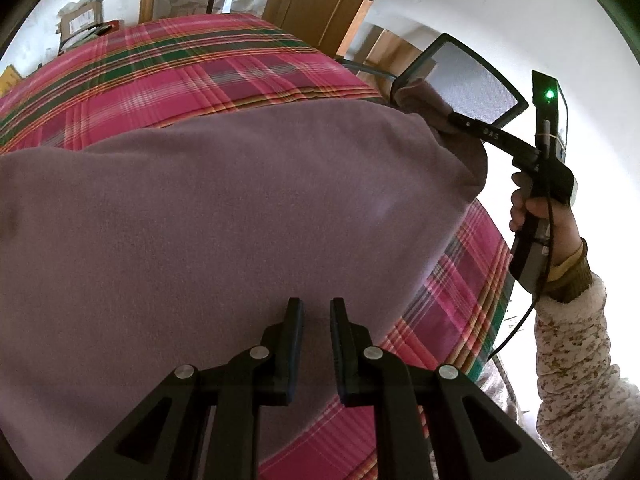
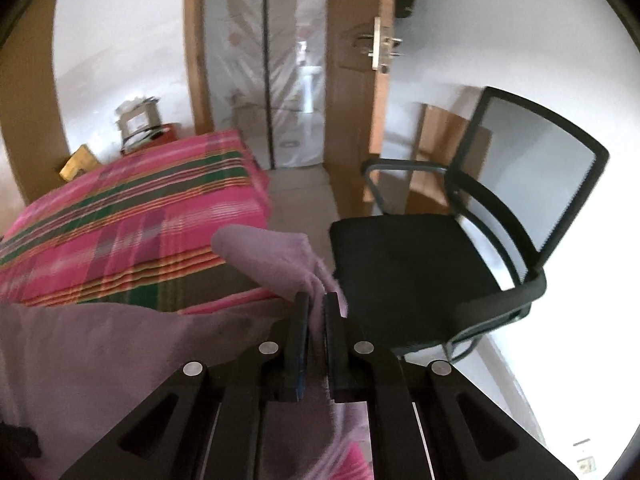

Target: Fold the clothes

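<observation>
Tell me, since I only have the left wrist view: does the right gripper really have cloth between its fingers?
Observer: Yes. The right wrist view shows the right gripper shut on a fold of the purple garment, with cloth filling the gap.
Operator: What sits ahead of it?
Observer: The seat of a black office chair, just past the corner of the plaid bedspread.

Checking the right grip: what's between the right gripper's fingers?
A fold of the mauve garment, pinched in the right gripper; the right wrist view shows it.
</observation>
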Motion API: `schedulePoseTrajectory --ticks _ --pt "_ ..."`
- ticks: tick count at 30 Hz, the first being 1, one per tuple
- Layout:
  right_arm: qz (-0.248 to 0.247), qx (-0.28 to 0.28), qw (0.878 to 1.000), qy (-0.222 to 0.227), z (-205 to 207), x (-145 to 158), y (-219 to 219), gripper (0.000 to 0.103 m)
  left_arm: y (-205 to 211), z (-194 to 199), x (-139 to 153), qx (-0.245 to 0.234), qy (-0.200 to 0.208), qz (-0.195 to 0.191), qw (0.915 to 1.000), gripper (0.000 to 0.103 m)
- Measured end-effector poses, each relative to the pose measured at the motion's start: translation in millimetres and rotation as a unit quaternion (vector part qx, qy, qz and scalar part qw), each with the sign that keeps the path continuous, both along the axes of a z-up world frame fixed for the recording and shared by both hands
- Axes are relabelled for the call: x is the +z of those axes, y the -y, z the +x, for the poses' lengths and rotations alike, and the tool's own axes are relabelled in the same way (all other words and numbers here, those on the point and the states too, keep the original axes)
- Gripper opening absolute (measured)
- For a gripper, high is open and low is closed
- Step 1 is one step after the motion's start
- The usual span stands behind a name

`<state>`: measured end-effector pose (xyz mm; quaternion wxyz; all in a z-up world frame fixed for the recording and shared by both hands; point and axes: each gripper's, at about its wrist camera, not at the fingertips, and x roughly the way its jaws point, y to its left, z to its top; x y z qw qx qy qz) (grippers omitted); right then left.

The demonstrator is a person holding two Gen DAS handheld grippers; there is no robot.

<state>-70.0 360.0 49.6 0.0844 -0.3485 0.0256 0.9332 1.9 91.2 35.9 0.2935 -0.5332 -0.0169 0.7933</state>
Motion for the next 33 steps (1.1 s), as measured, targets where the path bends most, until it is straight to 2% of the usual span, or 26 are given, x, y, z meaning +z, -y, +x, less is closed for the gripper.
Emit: schedulePoseTrajectory --ticks 20,24,29,33 --pt "-0.039 -0.092 0.994 0.036 9 -24 -56 0.008 2 0 0 0.002 0.0 0.005 1.0 0.014" --pt "-0.059 -0.106 0.992 0.035 14 -26 -65 0.008 3 -1 0 0.003 0.002 0.007 1.0 0.014" --pt "-0.11 -0.121 0.985 0.047 16 -35 -78 0.008 4 -1 -1 0.003 0.002 0.008 1.0 0.014" --pt "-0.122 -0.141 0.981 0.052 18 -38 -84 0.009 3 0 0 0.003 0.002 0.007 1.0 0.014"
